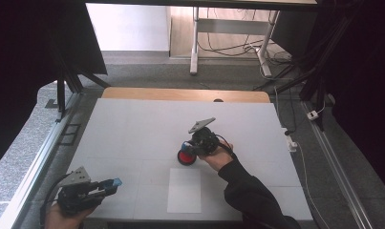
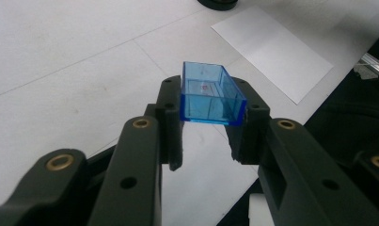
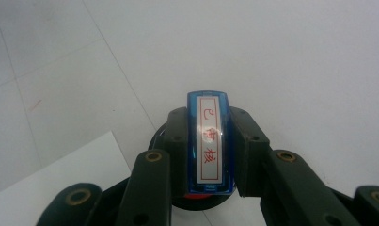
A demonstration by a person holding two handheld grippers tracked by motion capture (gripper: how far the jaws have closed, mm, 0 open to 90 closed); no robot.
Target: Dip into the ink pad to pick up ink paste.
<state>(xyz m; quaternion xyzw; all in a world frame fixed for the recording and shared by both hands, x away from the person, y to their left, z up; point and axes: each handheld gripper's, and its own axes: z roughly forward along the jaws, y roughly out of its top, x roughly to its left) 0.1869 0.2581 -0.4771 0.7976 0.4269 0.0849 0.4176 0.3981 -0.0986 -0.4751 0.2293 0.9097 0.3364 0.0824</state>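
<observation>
Here, left hand-held gripper [image 2: 209, 136] clamping blue cap [image 2: 209, 96]

labelled blue stamp [image 3: 210, 143] between black jaws

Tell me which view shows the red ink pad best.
The high view: the red ink pad lies open to sight beneath the right gripper. The right gripper view has its dark rim; the left gripper view a dark edge.

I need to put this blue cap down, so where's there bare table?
Bare table spans the far and left stretch, beyond the white paper sheet. Also free: right of the right gripper. Crowded: around the red ink pad. The left gripper holds the blue cap.
</observation>
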